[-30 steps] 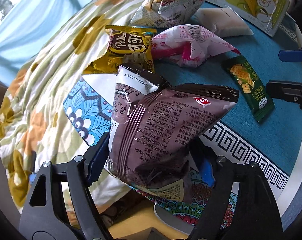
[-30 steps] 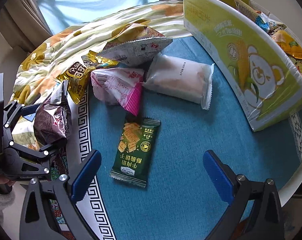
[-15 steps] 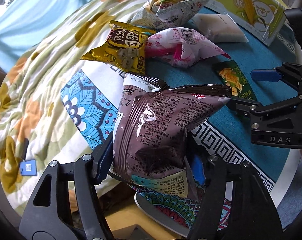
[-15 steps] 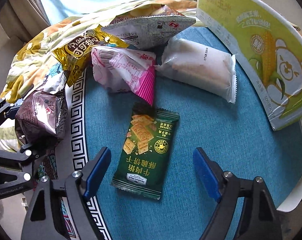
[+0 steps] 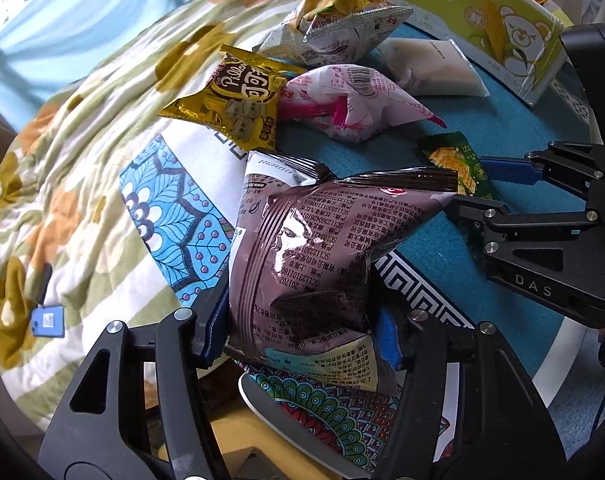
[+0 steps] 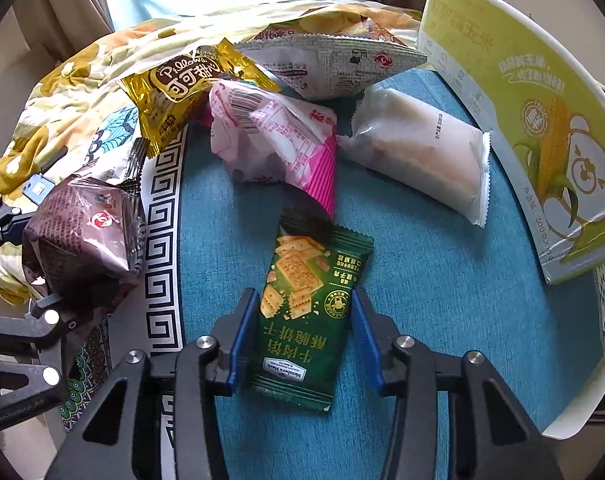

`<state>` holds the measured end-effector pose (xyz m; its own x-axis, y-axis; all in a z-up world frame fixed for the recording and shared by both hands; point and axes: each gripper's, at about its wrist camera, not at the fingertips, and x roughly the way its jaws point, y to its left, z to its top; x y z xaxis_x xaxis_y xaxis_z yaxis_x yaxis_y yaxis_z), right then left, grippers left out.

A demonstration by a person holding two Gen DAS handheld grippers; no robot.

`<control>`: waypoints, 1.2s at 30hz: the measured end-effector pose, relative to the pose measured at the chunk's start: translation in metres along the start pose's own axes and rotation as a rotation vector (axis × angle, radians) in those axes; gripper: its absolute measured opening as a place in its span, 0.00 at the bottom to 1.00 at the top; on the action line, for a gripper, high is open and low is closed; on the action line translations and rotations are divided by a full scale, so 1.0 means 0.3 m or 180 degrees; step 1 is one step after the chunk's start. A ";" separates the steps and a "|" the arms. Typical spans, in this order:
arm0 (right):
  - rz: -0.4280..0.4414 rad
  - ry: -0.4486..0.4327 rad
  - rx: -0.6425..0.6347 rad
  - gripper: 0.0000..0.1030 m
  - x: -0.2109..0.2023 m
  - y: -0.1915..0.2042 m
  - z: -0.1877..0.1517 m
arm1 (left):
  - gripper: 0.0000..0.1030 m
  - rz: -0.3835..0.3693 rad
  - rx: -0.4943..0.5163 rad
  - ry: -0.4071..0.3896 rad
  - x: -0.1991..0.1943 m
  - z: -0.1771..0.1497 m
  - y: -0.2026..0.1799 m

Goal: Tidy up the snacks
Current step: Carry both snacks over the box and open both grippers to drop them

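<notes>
My left gripper (image 5: pixel 302 332) is shut on a brown snack bag (image 5: pixel 318 256) and holds it above the table edge; the bag also shows in the right wrist view (image 6: pixel 82 240). My right gripper (image 6: pixel 304 336) straddles a green cracker packet (image 6: pixel 306 304) lying on the blue table mat; its blue pads sit at the packet's two long edges, and whether they press it is unclear. The packet also shows in the left wrist view (image 5: pixel 458 164). A gold bag (image 6: pixel 182 84), a pink bag (image 6: pixel 274 136), a white packet (image 6: pixel 418 160) and a grey-white bag (image 6: pixel 334 64) lie beyond.
A yellow-green corn box (image 6: pixel 542 140) stands at the table's right, with snacks inside seen in the left wrist view. A floral quilt (image 5: pixel 82 160) lies left of the table, with a small blue tag (image 5: pixel 48 322) on it. The white table rim (image 6: pixel 582 400) curves at right.
My right gripper has moved down and forward over the green cracker packet and narrowed its jaws around it. My left gripper still holds the brown bag, drifting slightly.
</notes>
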<state>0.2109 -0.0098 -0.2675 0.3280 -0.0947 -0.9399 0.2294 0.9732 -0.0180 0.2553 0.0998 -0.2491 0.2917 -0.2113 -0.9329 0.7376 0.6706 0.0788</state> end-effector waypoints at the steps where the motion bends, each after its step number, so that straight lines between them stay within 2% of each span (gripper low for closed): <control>1: 0.0010 -0.0005 0.0013 0.41 -0.005 -0.006 -0.003 | 0.54 -0.0002 -0.0010 -0.0008 -0.006 -0.002 -0.002; 11: 0.0117 -0.0156 0.0093 0.40 -0.137 -0.073 -0.017 | 0.54 0.0065 -0.0124 -0.0178 -0.121 0.008 -0.053; 19: 0.0267 -0.0490 0.0091 0.40 -0.334 -0.156 0.008 | 0.54 0.0133 -0.0368 -0.0458 -0.298 0.108 -0.131; 25: 0.0411 -0.0855 0.0153 0.40 -0.509 -0.317 0.078 | 0.54 0.0200 -0.0578 -0.0718 -0.397 0.281 -0.256; 30: 0.0537 -0.1116 0.0082 0.40 -0.615 -0.507 0.136 | 0.54 0.0223 -0.0769 -0.0956 -0.457 0.479 -0.409; 36: 0.0597 -0.1281 0.0031 0.40 -0.670 -0.789 0.229 | 0.54 0.0270 -0.0937 -0.1053 -0.432 0.741 -0.582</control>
<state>0.1535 -0.2356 -0.0509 0.6950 0.0073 -0.7190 0.1398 0.9795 0.1451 0.2239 -0.1479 -0.0638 0.5579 -0.3306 -0.7612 0.5120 0.8590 0.0022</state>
